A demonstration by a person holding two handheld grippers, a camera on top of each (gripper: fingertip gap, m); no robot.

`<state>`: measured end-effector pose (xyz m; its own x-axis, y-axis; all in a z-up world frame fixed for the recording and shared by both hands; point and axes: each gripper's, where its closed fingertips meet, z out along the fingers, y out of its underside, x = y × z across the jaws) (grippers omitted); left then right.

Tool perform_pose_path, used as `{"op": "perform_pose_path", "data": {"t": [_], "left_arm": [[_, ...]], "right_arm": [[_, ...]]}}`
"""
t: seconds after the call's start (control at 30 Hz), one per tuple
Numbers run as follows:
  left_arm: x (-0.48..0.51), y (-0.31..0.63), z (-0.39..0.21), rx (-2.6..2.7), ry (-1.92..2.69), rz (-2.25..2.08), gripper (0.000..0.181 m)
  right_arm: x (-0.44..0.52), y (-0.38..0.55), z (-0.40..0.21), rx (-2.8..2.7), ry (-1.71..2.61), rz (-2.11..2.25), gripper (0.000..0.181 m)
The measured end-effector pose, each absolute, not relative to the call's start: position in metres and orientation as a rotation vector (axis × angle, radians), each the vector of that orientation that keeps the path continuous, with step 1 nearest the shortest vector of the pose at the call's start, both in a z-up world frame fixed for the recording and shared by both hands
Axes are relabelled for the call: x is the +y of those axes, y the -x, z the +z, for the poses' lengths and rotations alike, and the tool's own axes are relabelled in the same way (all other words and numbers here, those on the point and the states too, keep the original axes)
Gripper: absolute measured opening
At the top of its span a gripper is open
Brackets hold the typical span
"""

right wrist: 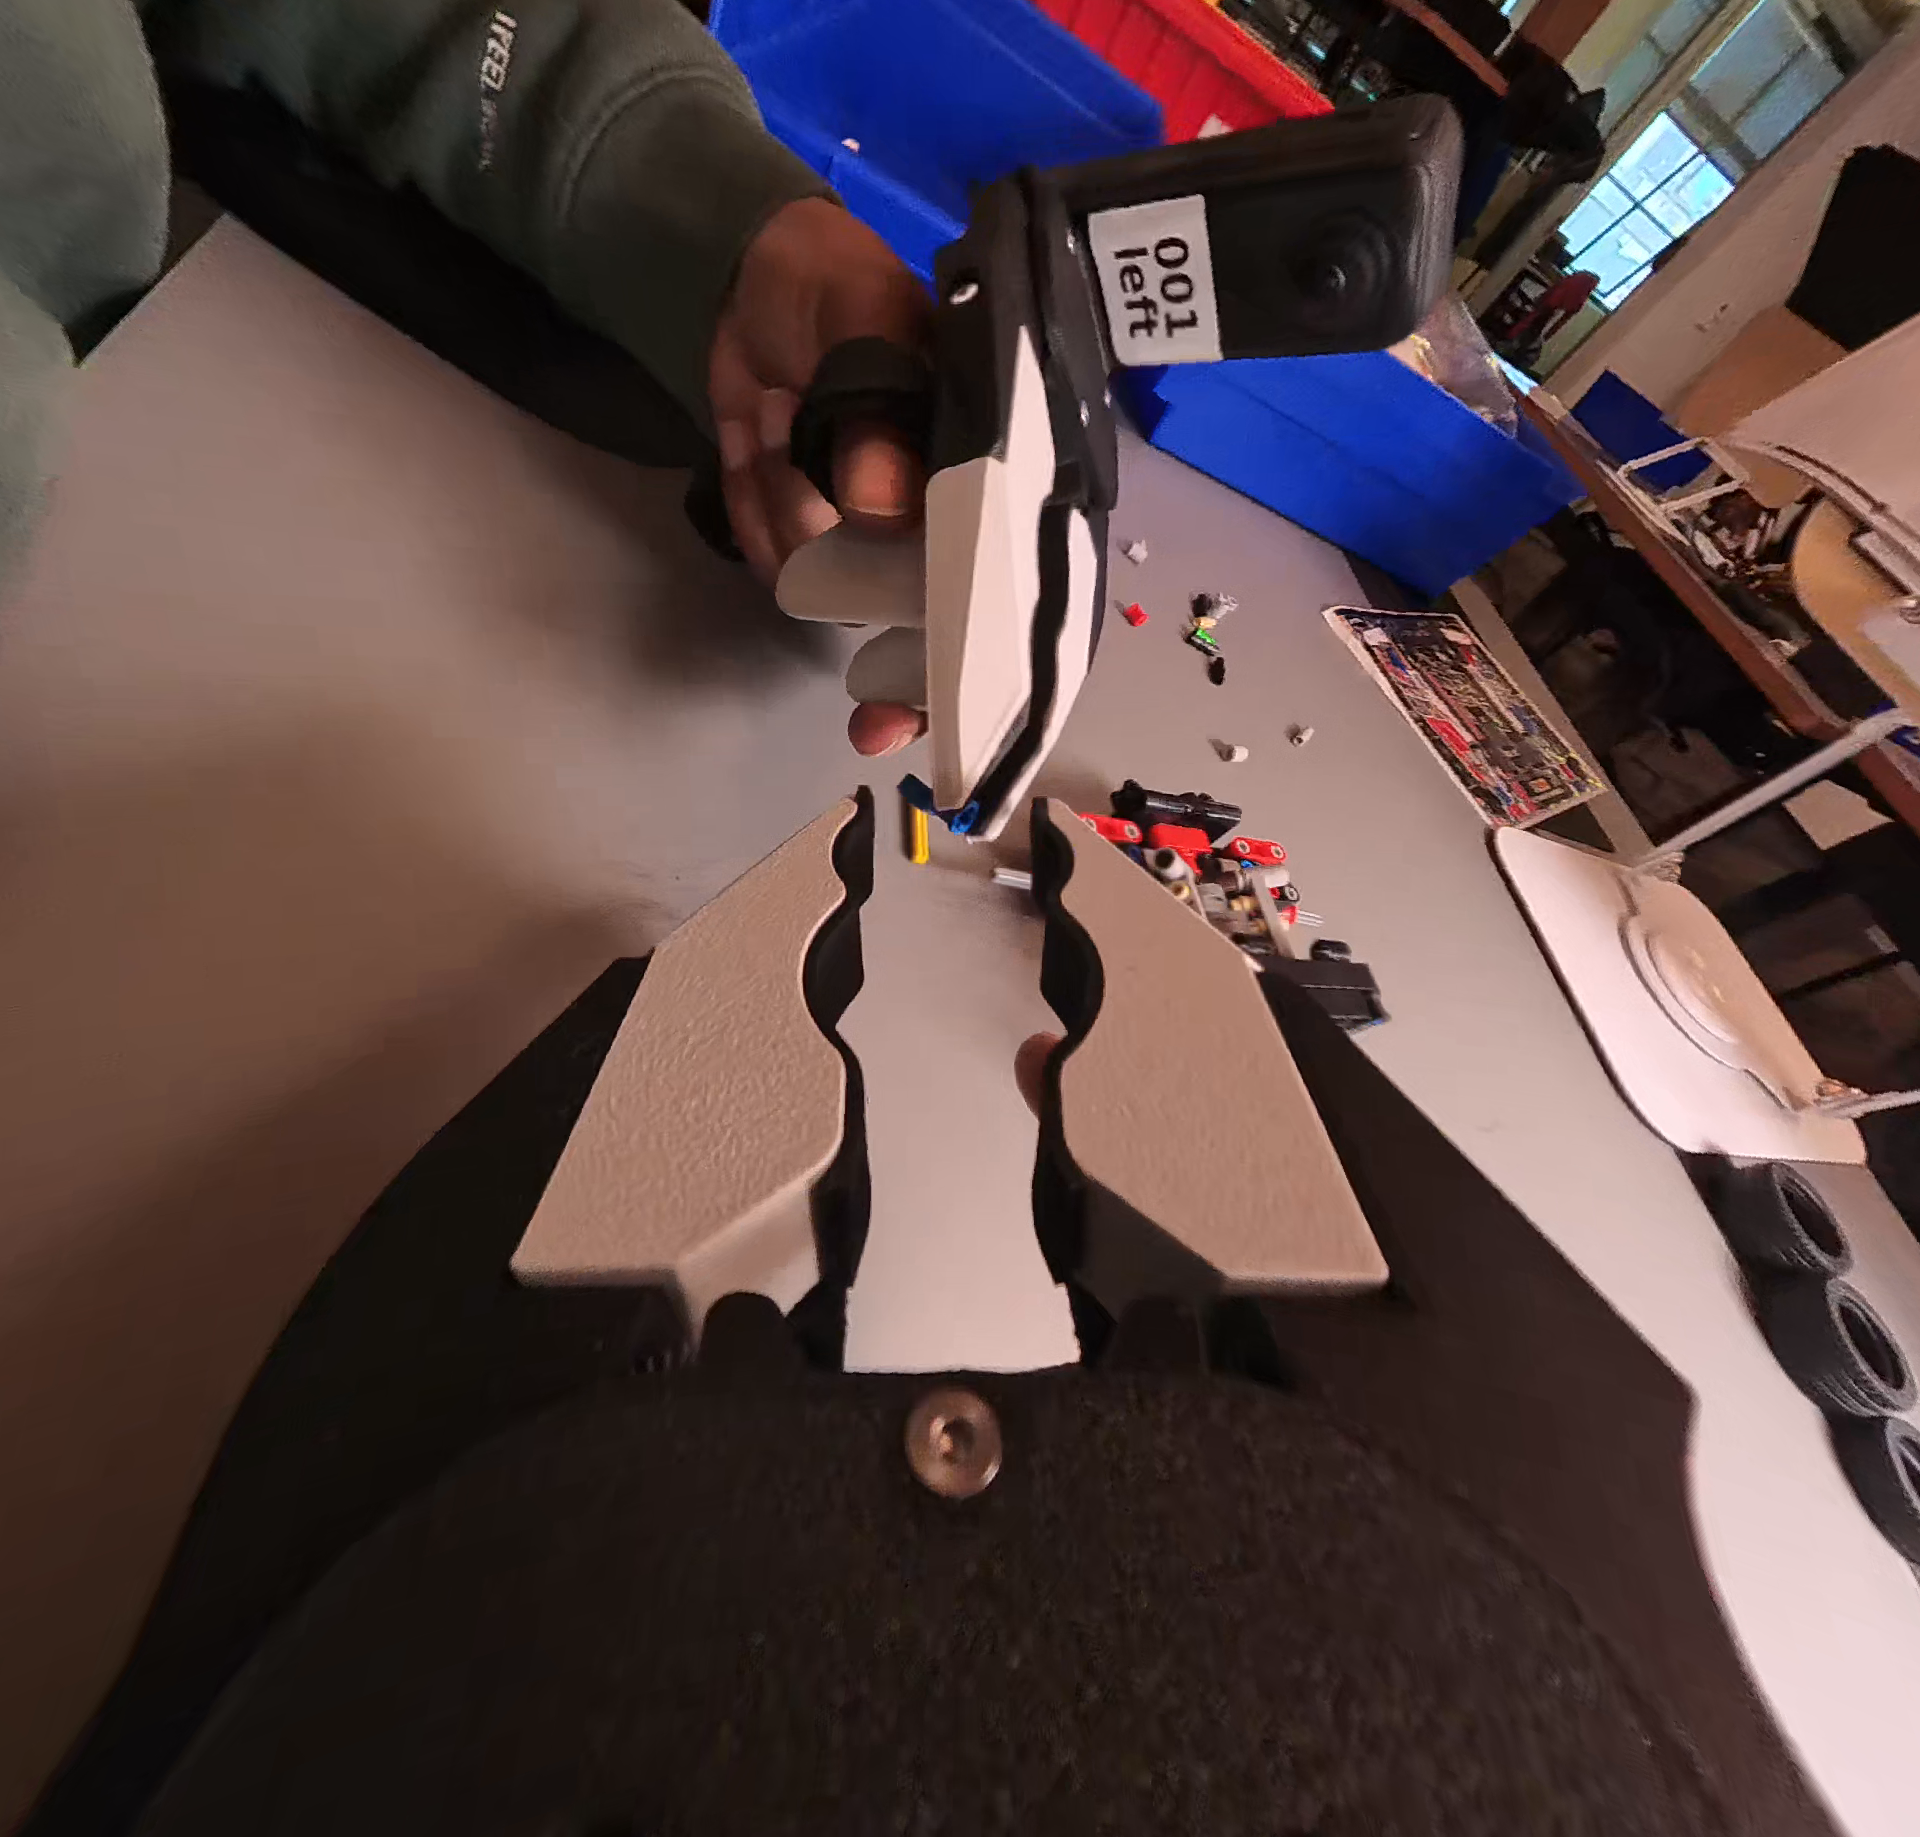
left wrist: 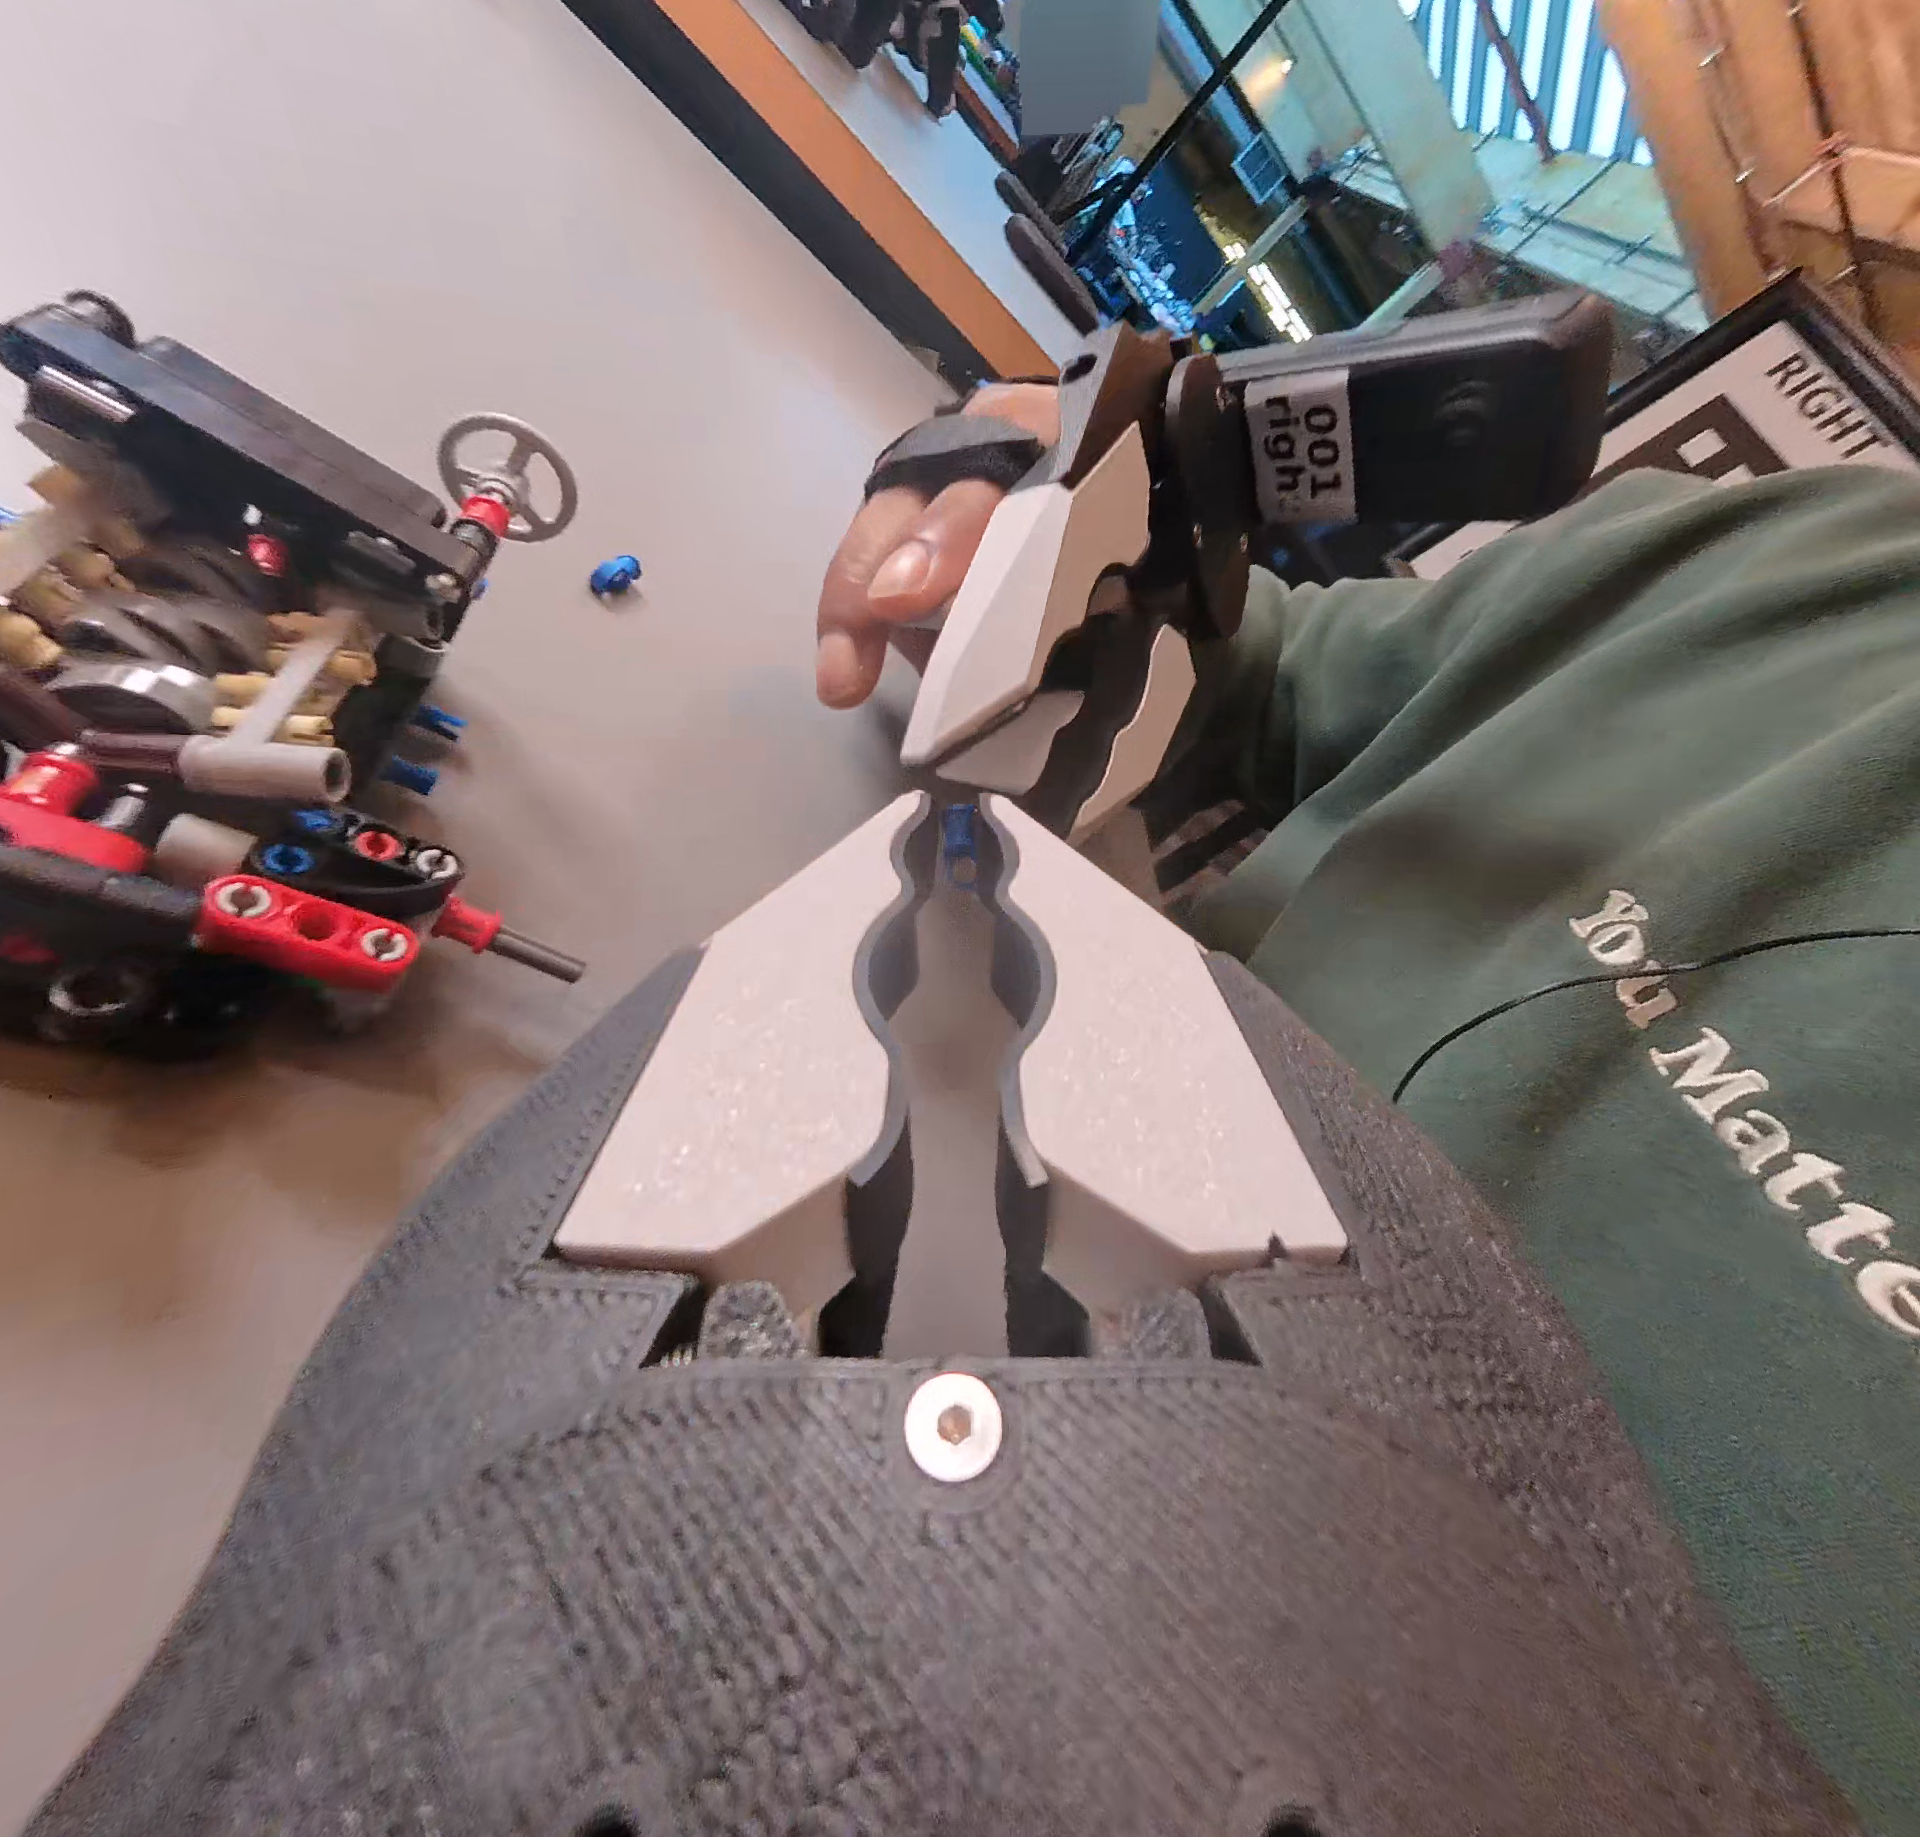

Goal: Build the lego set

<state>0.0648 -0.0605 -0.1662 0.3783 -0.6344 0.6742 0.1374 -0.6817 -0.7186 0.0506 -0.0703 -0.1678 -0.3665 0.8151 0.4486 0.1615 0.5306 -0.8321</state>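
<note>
My left gripper (left wrist: 954, 813) is shut on a small blue pin (left wrist: 958, 840) and holds it above the table. In the right wrist view the left gripper (right wrist: 975, 819) points down with the blue pin (right wrist: 966, 819) at its tips. A thin yellow piece (right wrist: 920, 833) with a blue end sits just beside the pin; I cannot tell whether they are joined. My right gripper (right wrist: 951, 808) is open and empty, its fingertips on either side of the left gripper's tips. It also shows in the left wrist view (left wrist: 935, 764), tip to tip with the left one. The part-built lego model (left wrist: 208, 707) lies to the left.
The model (right wrist: 1226, 883) shows behind the right finger. A loose blue piece (left wrist: 615, 574) lies on the grey table (left wrist: 416, 229). Small loose parts (right wrist: 1205, 629), an instruction booklet (right wrist: 1455, 712), a white lamp base (right wrist: 1683, 1018), black tyres (right wrist: 1829, 1299) and blue bins (right wrist: 1340, 437) stand around. My two grippers' fingertips are within a few centimetres of each other.
</note>
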Motion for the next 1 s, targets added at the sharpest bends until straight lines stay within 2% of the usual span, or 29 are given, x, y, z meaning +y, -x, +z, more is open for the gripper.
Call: {"op": "perform_pose_path", "data": {"t": [0.3, 0.43, 0.53, 0.67, 0.73, 0.87, 1.0], "left_arm": [[-0.049, -0.061, -0.157, 0.047, 1.819, -1.67, 0.005], [-0.039, -0.04, -0.143, -0.059, 1.708, -1.689, 0.031], [-0.031, 0.003, -0.132, 0.018, 1.732, -1.371, 0.041], [-0.026, 0.144, -0.159, 0.042, 2.001, -0.318, 0.039], [-0.044, 0.205, -0.178, -0.033, 2.136, -0.001, 0.041], [-0.065, 0.238, -0.218, -0.15, 2.319, 0.022, 0.046], [-0.063, 0.237, -0.233, -0.112, 2.365, 0.031, 0.041]], "right_arm": [[-0.059, -0.044, -0.161, -1.749, 0.756, 0.73, 0.011], [-0.051, -0.046, -0.162, -1.748, 0.804, 0.752, 0.009], [-0.034, -0.06, -0.185, -1.892, 0.936, 0.724, 0.01], [0.0, -0.088, -0.221, -2.051, 1.165, 0.564, 0.01], [0.006, -0.094, -0.226, -2.074, 1.233, 0.542, 0.01], [0.012, -0.101, -0.235, -2.094, 1.346, 0.542, 0.01], [0.013, -0.103, -0.232, -2.069, 1.373, 0.576, 0.013]]}}
